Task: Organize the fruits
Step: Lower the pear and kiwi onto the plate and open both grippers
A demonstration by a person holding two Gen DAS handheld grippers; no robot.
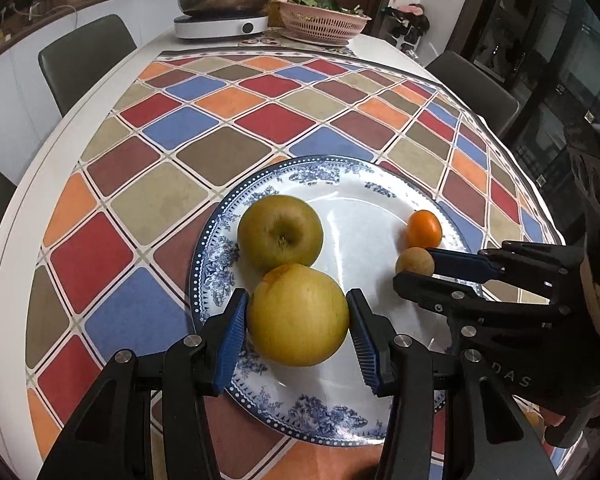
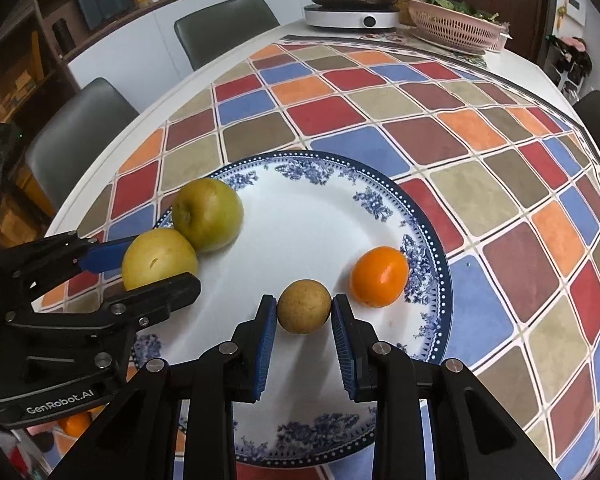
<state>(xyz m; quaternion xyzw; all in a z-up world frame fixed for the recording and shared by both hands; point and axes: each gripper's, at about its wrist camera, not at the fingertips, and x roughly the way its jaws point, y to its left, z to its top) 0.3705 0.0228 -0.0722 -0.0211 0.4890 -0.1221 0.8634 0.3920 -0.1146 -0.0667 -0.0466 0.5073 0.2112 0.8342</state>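
Observation:
A white plate with a blue floral rim [image 1: 214,264] [image 2: 308,208] lies on the checked tablecloth. My left gripper [image 1: 298,304] [image 2: 156,270] is shut on a yellow apple [image 1: 298,320] [image 2: 156,260] low over the plate's near left side. That apple touches a greener apple [image 1: 278,232] [image 2: 208,214] lying on the plate. My right gripper [image 2: 303,308] [image 1: 416,268] is shut on a small round brown fruit [image 2: 304,306] [image 1: 414,265] over the plate's right side. A small orange [image 2: 380,276] [image 1: 423,229] lies just beyond it by the rim.
The checked tablecloth [image 1: 204,128] covers a white table. At the far end stand a cooker with a steel pan [image 1: 220,20] and a pink basket of greens [image 1: 322,20]. Grey chairs [image 1: 84,56] line the left side. Another orange fruit [image 2: 74,426] shows under the left gripper.

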